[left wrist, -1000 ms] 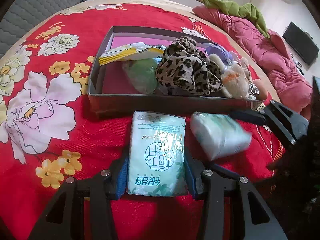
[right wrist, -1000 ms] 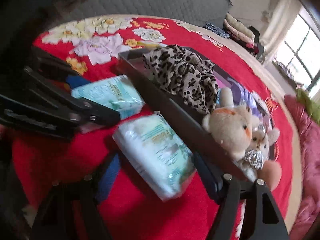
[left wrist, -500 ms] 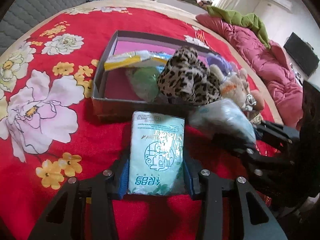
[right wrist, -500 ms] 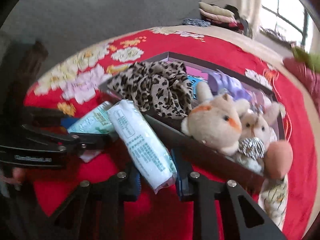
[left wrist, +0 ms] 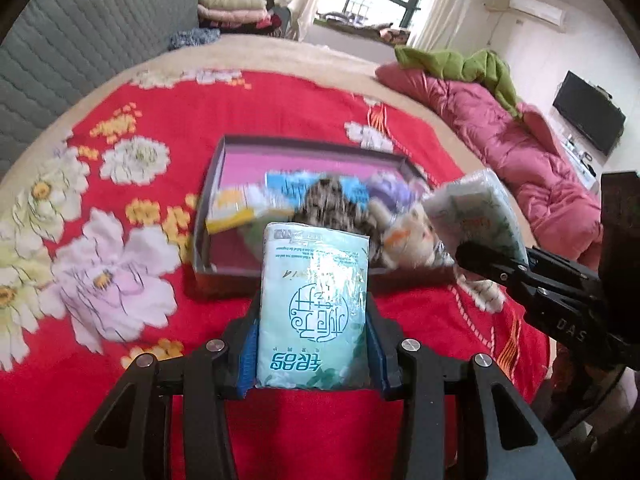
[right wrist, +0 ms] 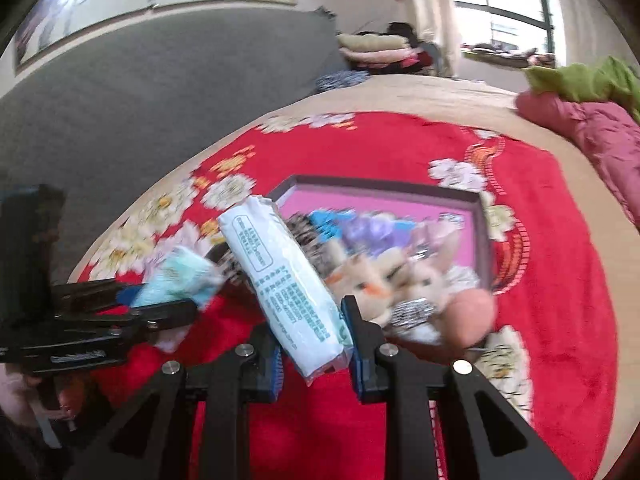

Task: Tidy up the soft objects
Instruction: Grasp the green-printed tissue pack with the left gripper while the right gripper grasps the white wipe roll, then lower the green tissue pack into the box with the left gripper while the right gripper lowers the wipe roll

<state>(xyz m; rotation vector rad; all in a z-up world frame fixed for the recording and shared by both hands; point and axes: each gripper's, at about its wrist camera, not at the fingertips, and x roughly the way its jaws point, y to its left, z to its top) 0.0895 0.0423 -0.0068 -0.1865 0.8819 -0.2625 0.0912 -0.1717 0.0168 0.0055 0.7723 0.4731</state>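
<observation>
My left gripper point(left wrist: 312, 344) is shut on a mint-green tissue pack point(left wrist: 314, 308) and holds it in the air in front of the box point(left wrist: 208, 200). My right gripper point(right wrist: 316, 344) is shut on a white tissue pack point(right wrist: 288, 284), also lifted; that pack shows at the right of the left wrist view point(left wrist: 476, 212). The shallow box with a pink bottom point(right wrist: 384, 208) holds a leopard-print cloth point(left wrist: 328, 204), a plush toy point(right wrist: 384, 284), a purple item point(left wrist: 388, 188) and flat packets point(left wrist: 240, 208).
The box lies on a red flowered blanket point(left wrist: 120, 240) on a bed. A pink quilt point(left wrist: 500, 132) with a green cloth point(left wrist: 460, 64) lies at the right. A grey padded headboard point(right wrist: 160, 100) stands at the left. Folded clothes point(left wrist: 236, 8) are stacked far back.
Both grippers have risen off the blanket with their tissue packs. The box now appears lower and farther in both views.
</observation>
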